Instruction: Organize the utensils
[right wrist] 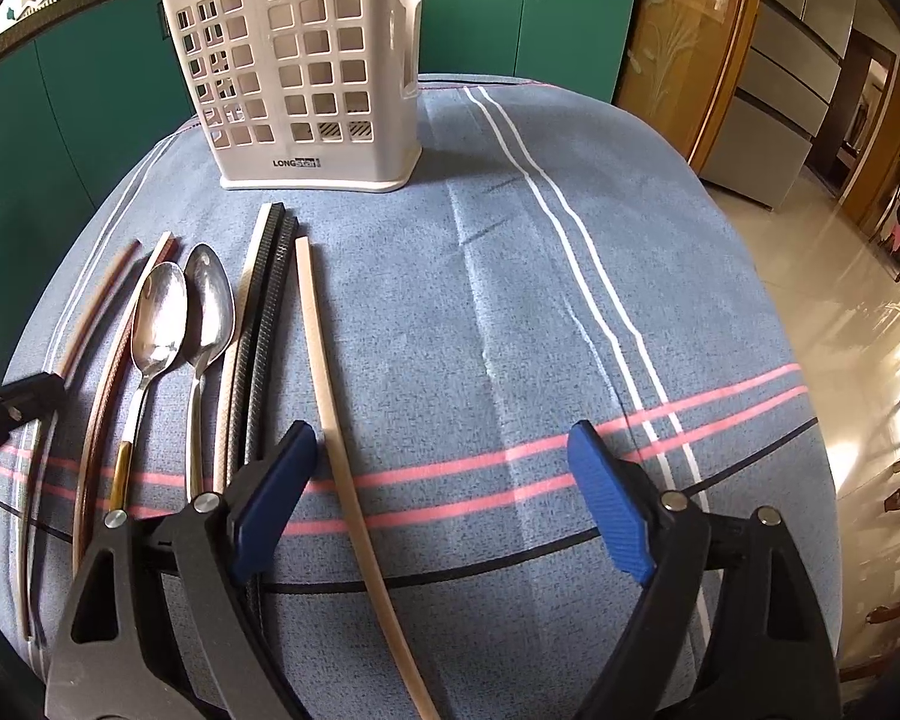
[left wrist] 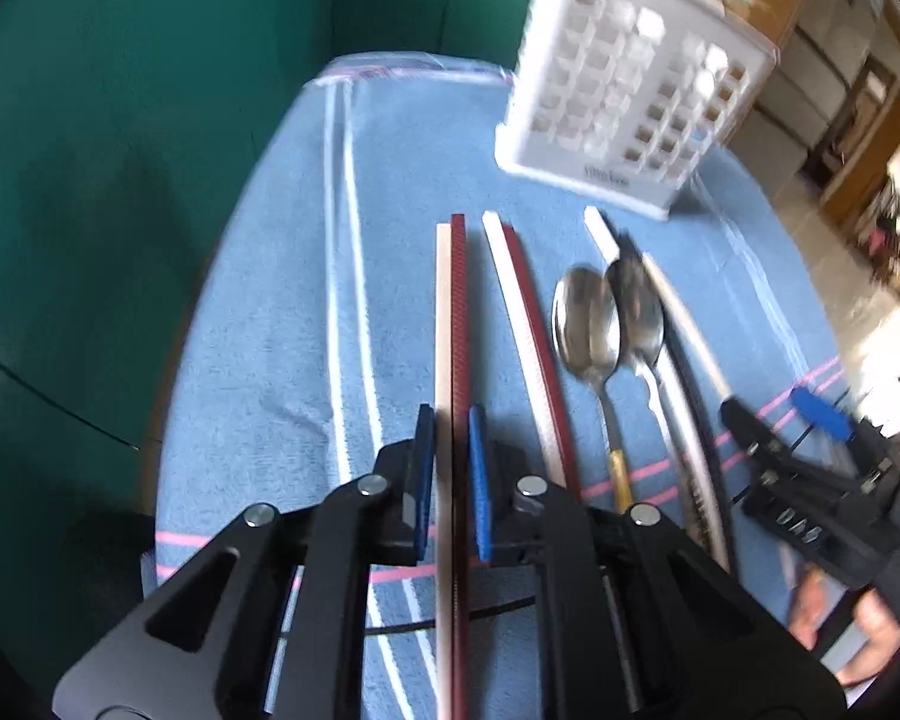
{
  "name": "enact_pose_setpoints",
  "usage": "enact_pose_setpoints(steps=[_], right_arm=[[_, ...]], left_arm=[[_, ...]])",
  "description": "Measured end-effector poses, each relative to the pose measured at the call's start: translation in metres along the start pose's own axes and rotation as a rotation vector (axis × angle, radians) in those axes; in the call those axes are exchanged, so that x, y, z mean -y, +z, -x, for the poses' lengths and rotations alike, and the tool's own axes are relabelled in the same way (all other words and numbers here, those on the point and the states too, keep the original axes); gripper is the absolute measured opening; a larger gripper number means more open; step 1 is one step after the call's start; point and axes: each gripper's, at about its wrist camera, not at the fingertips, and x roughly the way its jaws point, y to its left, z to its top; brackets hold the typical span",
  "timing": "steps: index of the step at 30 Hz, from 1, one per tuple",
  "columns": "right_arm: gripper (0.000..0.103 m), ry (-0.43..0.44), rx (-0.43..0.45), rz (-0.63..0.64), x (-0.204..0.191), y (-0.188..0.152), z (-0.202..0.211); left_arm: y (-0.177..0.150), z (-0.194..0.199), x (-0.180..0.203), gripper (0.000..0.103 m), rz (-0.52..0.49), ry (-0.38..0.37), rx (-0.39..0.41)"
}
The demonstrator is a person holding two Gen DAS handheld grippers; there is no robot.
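Left claw [left wrist: 450,474], bottom center of frame, clamped on a cream/dark-red chopstick pair [left wrist: 451,324]. Right claw [right wrist: 444,498] w/ pads wide apart, a beige chopstick [right wrist: 330,396] lying between, untouched. Spoons [right wrist: 180,324] mid-left; white basket [right wrist: 312,168] top center on counter cloth [right wrist: 510,300].

Green cabinets [right wrist: 90,90] behind, wooden glass-fronted cupboard [right wrist: 684,54], steel fridge [right wrist: 792,78], glossy sunlit tile floor [right wrist: 834,276]
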Motion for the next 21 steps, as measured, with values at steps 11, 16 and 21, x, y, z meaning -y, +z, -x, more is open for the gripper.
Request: enact_pose_setpoints(steps=[11, 16, 21], right_arm=[[0.085, -0.003, -0.002, 0.002, 0.000, 0.001, -0.001], [0.085, -0.028, -0.004, 0.033, -0.005, 0.012, -0.005], [0.082, -0.032, -0.022, 0.129, -0.020, 0.043, -0.024]], left_arm=[[0.004, 0.022, 0.006, 0.042, -0.026, 0.036, 0.090], [0.020, -0.011, -0.003, 0.037, -0.045, 0.091, 0.051], [0.047, -0.036, 0.002, 0.036, -0.097, 0.103, 0.000]])
